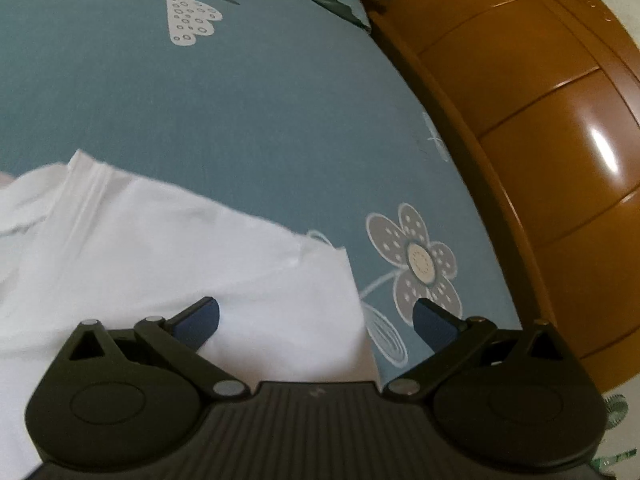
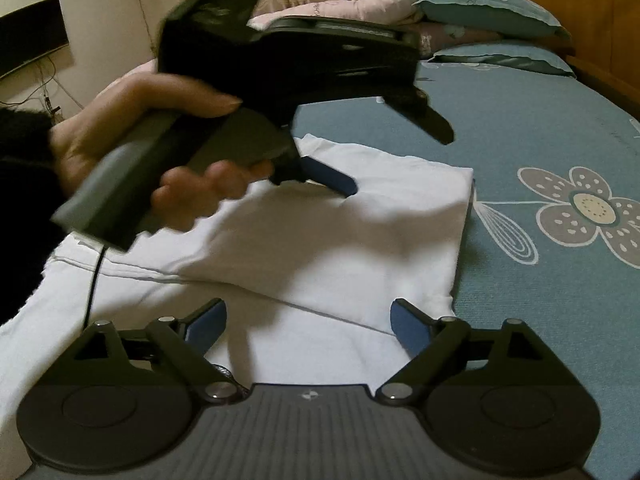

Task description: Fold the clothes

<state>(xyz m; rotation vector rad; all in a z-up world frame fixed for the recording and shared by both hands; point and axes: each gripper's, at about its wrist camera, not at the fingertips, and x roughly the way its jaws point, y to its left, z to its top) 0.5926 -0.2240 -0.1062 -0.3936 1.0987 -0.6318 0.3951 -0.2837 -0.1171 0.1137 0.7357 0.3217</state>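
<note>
A white garment (image 1: 168, 240) lies flat on the blue bedsheet (image 1: 240, 100), partly folded, with one layer doubled over and a straight edge on its right side. In the right wrist view the same white garment (image 2: 320, 240) fills the middle. My left gripper (image 1: 316, 322) hovers open over the garment's right edge, holding nothing. In the right wrist view, my left gripper (image 2: 400, 160) is held by a hand (image 2: 132, 128) above the cloth. My right gripper (image 2: 310, 324) stands open over the garment's near part, with nothing between its fingers.
The bedsheet (image 2: 540, 128) carries grey flower prints (image 2: 592, 208). A wooden bed frame (image 1: 540, 140) runs along the right side. Pillows (image 2: 492, 12) and a pink quilt (image 2: 380, 4) are piled at the head of the bed. A cable (image 2: 94, 280) hangs from the left gripper.
</note>
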